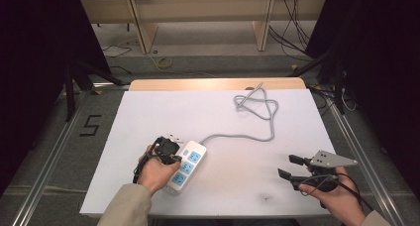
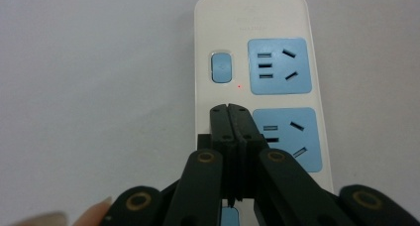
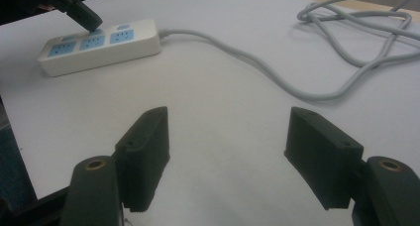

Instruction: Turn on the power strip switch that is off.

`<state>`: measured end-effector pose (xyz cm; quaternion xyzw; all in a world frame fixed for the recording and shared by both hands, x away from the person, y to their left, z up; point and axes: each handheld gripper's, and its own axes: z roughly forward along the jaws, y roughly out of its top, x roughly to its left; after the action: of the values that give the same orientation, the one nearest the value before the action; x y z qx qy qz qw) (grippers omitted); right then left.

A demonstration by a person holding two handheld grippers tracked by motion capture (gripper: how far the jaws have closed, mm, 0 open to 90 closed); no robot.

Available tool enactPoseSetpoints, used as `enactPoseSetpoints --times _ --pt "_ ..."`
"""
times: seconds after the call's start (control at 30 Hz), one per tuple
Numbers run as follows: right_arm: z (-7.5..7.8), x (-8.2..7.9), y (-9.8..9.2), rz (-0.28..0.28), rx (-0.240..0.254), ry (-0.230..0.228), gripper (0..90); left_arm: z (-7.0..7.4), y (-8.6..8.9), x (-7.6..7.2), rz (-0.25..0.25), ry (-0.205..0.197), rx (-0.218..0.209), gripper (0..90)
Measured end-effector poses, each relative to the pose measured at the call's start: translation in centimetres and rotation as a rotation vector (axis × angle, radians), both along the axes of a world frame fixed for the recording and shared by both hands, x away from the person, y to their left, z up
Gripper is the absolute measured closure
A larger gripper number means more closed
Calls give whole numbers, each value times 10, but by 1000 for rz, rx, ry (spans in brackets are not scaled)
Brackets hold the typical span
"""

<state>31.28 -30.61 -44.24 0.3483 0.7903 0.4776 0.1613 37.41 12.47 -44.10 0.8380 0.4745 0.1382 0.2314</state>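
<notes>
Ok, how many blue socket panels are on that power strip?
3, in a row along the power strip: one nearest the cable end, one in the middle beside the left tongs, one at the near end.

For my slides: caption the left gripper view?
Shut left gripper poised over white power strip, just below its blue switch.

The tongs (image 2: 230, 108) hide part of the power strip (image 2: 257, 18), perhaps touching it.
</notes>
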Motion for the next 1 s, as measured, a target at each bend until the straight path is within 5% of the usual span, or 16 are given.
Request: enactPoseSetpoints --times 1.0 --pt "0 0 0 3 -2 0 340 0 -2 4 3 34 12 900"
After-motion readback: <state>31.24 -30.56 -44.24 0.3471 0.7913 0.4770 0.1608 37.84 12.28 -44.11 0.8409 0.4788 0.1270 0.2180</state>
